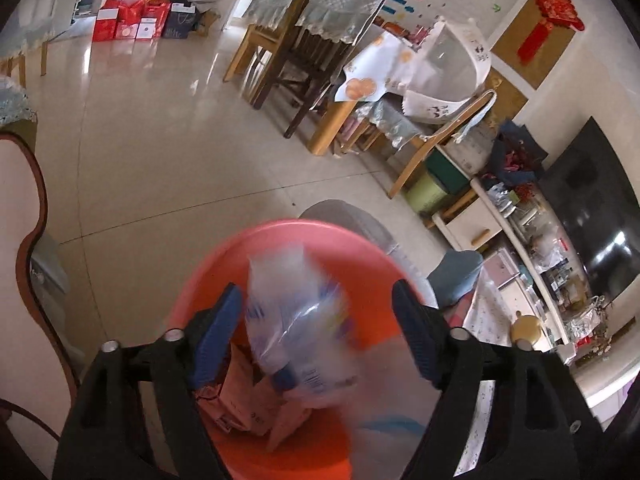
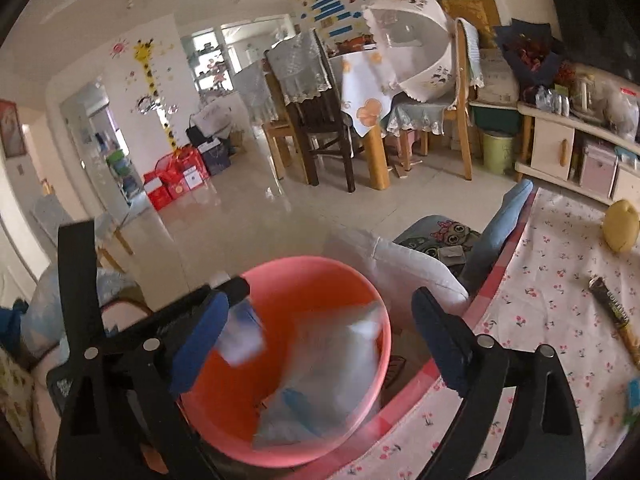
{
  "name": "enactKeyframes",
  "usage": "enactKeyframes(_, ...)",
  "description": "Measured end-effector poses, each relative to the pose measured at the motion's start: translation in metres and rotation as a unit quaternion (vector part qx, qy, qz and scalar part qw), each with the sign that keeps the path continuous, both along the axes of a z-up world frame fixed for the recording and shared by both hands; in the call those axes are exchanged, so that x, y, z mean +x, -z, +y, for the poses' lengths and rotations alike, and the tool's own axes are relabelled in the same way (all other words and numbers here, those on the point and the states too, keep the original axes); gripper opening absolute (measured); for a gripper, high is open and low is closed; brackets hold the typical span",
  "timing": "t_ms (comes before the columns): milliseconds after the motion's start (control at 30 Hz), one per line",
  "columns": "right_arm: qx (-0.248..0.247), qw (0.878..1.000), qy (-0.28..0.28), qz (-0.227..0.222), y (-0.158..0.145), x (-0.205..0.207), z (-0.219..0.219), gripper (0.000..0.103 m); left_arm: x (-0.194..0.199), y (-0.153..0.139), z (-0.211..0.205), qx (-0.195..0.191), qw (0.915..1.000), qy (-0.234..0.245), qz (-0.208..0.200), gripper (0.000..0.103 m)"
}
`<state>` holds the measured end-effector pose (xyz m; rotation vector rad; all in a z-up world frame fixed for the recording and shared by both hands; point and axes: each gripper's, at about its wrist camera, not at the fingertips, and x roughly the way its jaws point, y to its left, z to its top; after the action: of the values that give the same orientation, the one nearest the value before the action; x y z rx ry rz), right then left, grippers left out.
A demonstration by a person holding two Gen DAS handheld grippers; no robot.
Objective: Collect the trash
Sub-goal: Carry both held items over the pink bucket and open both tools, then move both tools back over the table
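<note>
The landmark here is the pink bin [image 1: 280, 420], and everything nearest the cameras sits over its mouth. The left gripper [image 1: 316, 336] hangs directly above the bin with its jaws spread apart; a clear plastic wrapper [image 1: 296, 320] with blue print lies blurred between them, and neither of the blue pads [image 1: 218, 336] appears to press on it, so I judge it loose and dropping into the bin. The right gripper [image 2: 328, 344] is also above the bin, jaws wide, gripping nothing; below it a second see-through bag [image 2: 320, 392] lies against the bin's inner wall. At the bin's bottom, seen from the left wrist, lie flattened pink cartons [image 1: 244, 396].

This trash looks light, thin and soft. Film like that probably crumples under the pads and may slip, so a pinch on a bunched fold or a sealed edge should hold better than one on a flat panel. The cartons look stiffer and could be taken by an edge.

Beyond the bin on its right, in the right wrist view, the flowered cloth [image 2: 560, 280] carries a dark cone-shaped wrapper [image 2: 616, 312], likely the next piece of trash; it looks light and semi-stiff, best pinched across its middle. A yellow round object [image 2: 622, 224] rests farther along the same cloth.
</note>
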<state>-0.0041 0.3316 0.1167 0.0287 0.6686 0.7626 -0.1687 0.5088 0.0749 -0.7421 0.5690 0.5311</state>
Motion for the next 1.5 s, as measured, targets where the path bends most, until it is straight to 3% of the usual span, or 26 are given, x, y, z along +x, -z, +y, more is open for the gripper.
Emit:
enactKeyframes(233, 0.016, 0.999, 0.033, 0.022, 0.007, -0.001, -0.033, 0.094, 0.004, -0.006, -0.005, 0.027, 0.9996, 0.003, -0.009, 0.086)
enactKeyframes(367, -0.003, 0.998, 0.055, 0.021, 0.013, -0.011, -0.054, 0.094, 0.007, -0.011, -0.020, 0.046, 0.9976, 0.031, -0.042, 0.089)
enactKeyframes(467, -0.018, 0.997, 0.068, 0.012, 0.017, -0.020, -0.068, 0.094, 0.010, -0.017, -0.036, 0.066, 0.9925, 0.062, -0.083, 0.091)
enactKeyframes(633, -0.032, 0.996, 0.084, 0.000, 0.021, -0.035, -0.089, 0.094, 0.017, -0.028, -0.065, 0.116, 0.9815, 0.099, -0.116, 0.095)
enactKeyframes(1000, -0.053, 0.993, 0.102, -0.031, 0.020, -0.060, -0.130, 0.094, 0.031, -0.035, -0.100, 0.137, 0.9696, 0.164, -0.119, 0.095)
enactKeyframes(1500, -0.096, 0.985, 0.111, -0.095, 0.009, -0.094, -0.165, 0.096, 0.044, -0.029, -0.151, 0.139, 0.9561, 0.242, -0.090, 0.095)
